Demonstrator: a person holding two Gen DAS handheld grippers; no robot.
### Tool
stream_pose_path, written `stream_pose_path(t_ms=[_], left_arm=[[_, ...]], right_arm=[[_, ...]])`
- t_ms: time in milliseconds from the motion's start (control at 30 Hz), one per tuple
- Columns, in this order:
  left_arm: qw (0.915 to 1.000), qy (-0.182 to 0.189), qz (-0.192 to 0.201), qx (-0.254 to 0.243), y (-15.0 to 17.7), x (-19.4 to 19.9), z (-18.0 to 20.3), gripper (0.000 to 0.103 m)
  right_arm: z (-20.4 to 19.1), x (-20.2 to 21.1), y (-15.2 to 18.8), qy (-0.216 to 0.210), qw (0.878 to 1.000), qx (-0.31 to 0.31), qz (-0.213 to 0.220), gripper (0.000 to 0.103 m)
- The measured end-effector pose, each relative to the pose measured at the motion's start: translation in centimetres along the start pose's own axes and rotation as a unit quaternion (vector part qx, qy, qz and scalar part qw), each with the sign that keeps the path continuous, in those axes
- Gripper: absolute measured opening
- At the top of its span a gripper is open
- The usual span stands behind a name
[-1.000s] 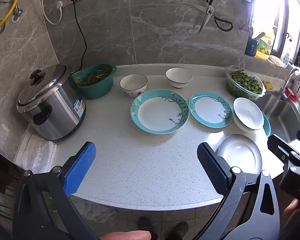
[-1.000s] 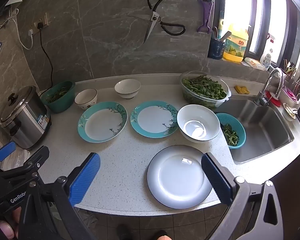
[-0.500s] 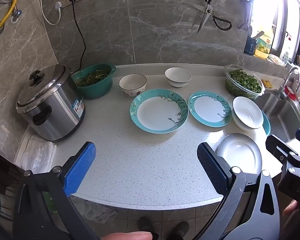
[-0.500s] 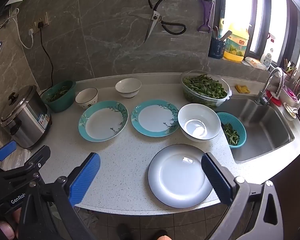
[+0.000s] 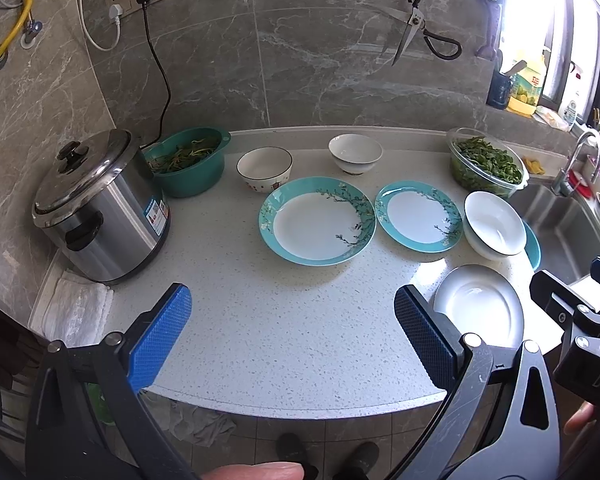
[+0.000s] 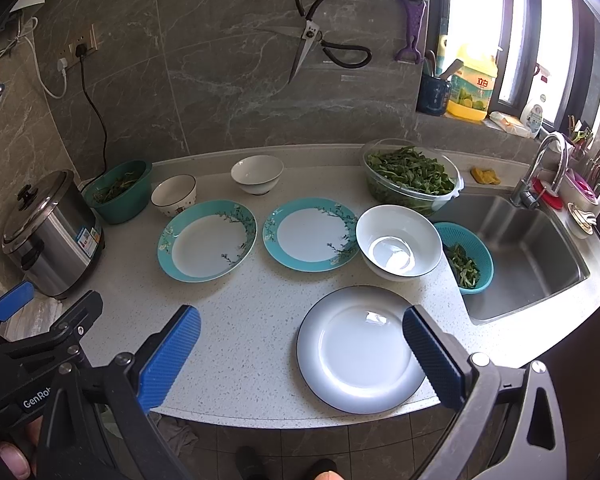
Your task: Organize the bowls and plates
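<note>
Two teal-rimmed floral plates lie side by side mid-counter: the larger [image 5: 317, 221] [image 6: 207, 240] and the smaller [image 5: 419, 216] [image 6: 311, 239]. A big white bowl [image 5: 494, 225] [image 6: 398, 241] sits right of them. A white plate with a dark rim [image 5: 478, 306] [image 6: 360, 348] lies at the front edge. Behind stand a dark-rimmed small bowl [image 5: 264, 169] [image 6: 174, 195] and a white footed bowl [image 5: 355, 153] [image 6: 257, 174]. My left gripper [image 5: 292, 334] is open over bare counter. My right gripper [image 6: 302, 360] is open, its right finger over the white plate.
A steel rice cooker [image 5: 94, 208] stands at the left with a folded cloth [image 5: 74, 308] before it. A teal basin of greens [image 5: 188, 160], a clear bowl of greens [image 6: 412, 176] and a teal strainer [image 6: 466, 256] by the sink [image 6: 528, 248] hem the counter.
Both views have drifted only slightly; the dishes stay where they were and both grippers remain open.
</note>
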State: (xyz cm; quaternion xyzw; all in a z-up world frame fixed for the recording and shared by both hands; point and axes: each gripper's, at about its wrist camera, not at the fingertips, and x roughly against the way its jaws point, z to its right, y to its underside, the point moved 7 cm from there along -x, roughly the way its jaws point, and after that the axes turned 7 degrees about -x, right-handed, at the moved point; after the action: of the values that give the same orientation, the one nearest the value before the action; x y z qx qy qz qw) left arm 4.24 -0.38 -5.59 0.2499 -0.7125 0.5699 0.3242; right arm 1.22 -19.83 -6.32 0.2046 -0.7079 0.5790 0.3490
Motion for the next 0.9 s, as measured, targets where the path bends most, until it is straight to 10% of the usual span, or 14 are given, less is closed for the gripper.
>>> stream_pose_path(t_ms=[900], left_arm=[[1.0,-0.002,-0.001,0.001,-0.09,0.05,-0.1,0.103]], right_arm=[[-0.03,0.11,0.15,-0.001,1.0,0.0,-0.001,0.103]])
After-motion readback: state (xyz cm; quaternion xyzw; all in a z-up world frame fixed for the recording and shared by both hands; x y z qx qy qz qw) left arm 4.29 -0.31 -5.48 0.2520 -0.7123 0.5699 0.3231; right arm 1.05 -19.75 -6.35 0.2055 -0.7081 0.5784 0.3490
